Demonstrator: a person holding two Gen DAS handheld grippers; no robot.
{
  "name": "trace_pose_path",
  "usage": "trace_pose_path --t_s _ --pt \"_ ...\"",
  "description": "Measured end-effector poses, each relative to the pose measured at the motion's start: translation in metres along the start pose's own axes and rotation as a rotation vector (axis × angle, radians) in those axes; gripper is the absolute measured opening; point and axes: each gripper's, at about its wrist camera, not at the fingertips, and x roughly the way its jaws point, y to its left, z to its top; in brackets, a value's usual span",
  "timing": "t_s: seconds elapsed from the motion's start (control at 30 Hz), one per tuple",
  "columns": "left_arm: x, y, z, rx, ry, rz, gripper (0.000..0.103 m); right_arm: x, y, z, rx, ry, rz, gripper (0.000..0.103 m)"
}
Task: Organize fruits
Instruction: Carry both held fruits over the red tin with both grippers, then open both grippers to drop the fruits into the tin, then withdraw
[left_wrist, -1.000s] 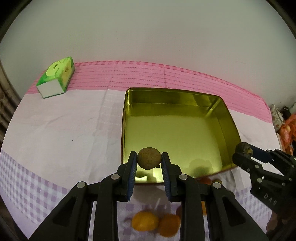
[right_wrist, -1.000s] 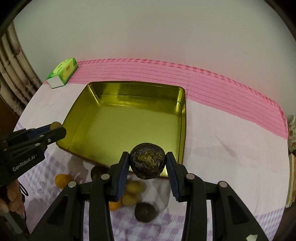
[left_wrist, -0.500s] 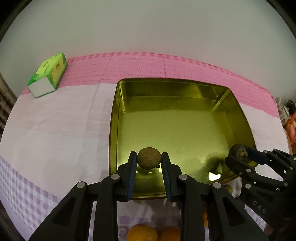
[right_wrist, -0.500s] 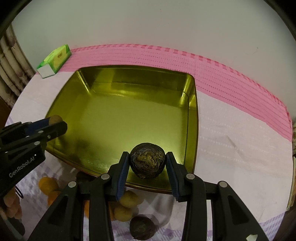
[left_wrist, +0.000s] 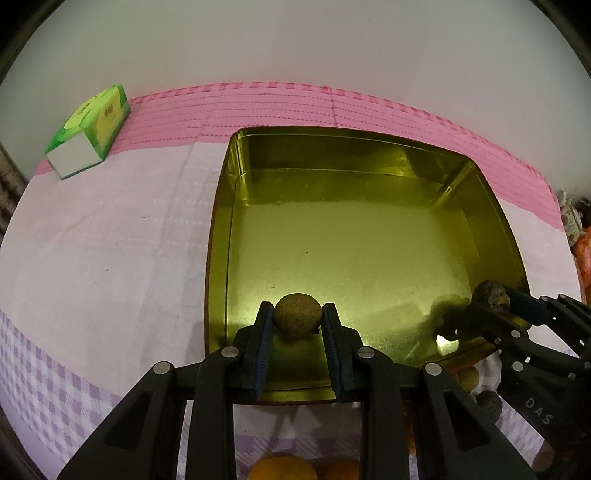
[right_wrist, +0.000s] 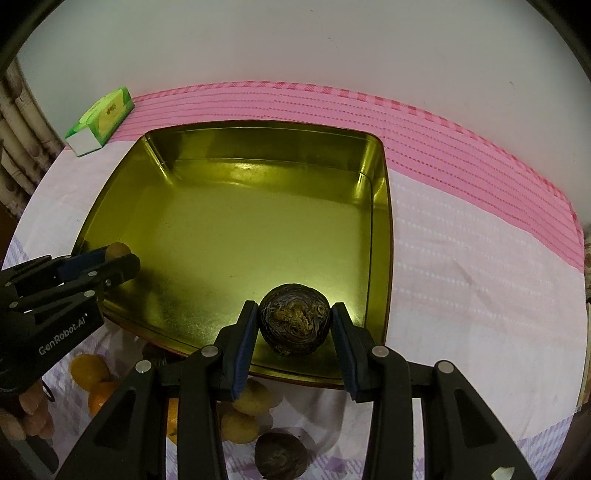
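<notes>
A square golden tin tray (left_wrist: 369, 147) (right_wrist: 258, 127) sits on the tablecloth with nothing lying on its floor. My left gripper (left_wrist: 297, 321) is shut on a small round brown fruit (left_wrist: 297, 319), held over the tray's near left part. My right gripper (right_wrist: 294, 321) is shut on a dark wrinkled fruit (right_wrist: 294, 319) over the tray's near right corner. Each gripper shows in the other's view: the right gripper (left_wrist: 491, 295) at the right edge, the left gripper (right_wrist: 118, 254) at the left edge.
Loose fruit lies on the cloth in front of the tray: oranges (right_wrist: 88, 371) (left_wrist: 282, 467), yellowish fruits (right_wrist: 255, 397), another dark fruit (right_wrist: 280, 458). A green tissue pack (left_wrist: 90, 129) (right_wrist: 101, 120) sits far left near a white wall. A hand (right_wrist: 33, 413) holds the left tool.
Both grippers have come down and forward over the tray with their fruits still clamped. The tray looks larger and the loose fruit has slipped toward the bottom edge.
</notes>
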Motion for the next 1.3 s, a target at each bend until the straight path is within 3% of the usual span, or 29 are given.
trace_pose_path --t_s 0.7,0.93,1.3 --pt "0.003 -0.007 0.002 0.033 -0.004 0.031 0.028 0.002 0.001 -0.002 0.035 -0.010 0.001 0.039" --pt "0.000 -0.007 0.002 0.024 -0.003 0.012 0.028 0.003 0.002 -0.001 0.028 -0.016 0.016 0.045" --pt "-0.016 -0.008 -0.003 0.024 -0.014 0.006 0.029 -0.017 0.007 -0.009 0.019 -0.045 0.033 0.045"
